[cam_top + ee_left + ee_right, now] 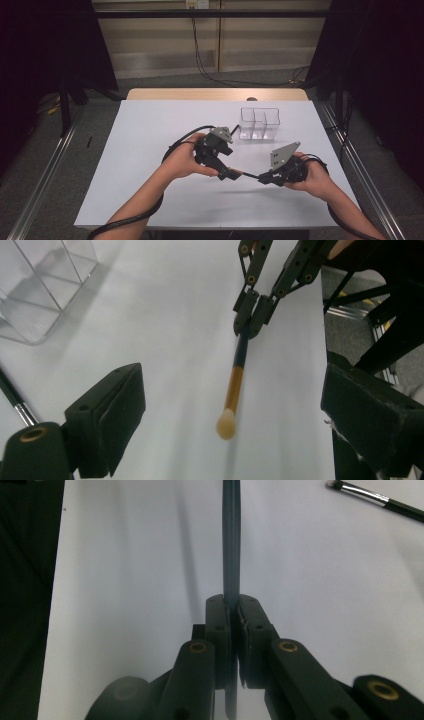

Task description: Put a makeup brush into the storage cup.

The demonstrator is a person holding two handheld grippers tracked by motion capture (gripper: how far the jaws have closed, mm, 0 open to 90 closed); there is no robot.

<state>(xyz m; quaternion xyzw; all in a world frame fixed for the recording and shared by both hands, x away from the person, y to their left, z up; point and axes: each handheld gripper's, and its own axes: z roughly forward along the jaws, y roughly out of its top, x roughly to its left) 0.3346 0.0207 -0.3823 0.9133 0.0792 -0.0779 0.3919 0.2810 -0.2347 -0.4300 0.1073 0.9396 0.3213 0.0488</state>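
Closest in, the right gripper has its black jaws clamped flat against a slim dark handle, and that is the makeup brush, pinched near its tail end. In the right gripper view the handle runs straight out from between the pads, smooth and slightly glossy, thin as a pencil.

From the left gripper view, the brush hangs off the right gripper's tips above the white table: dark stem, then an amber, wood-toned section, then a small rounded cream tuft at the free end. It points toward the left gripper, whose jaws stand wide apart, blocky matte black pads either side, with the tuft in the open space between them and touching neither.

In the high view, the two grippers meet tip to tip near the front middle of the table, a hand behind each.

Farther out, a second brush lies flat on the table, black handle with a silver ferrule. Beyond it stands a clear plastic organizer, boxy, thin-walled, split into compartments.
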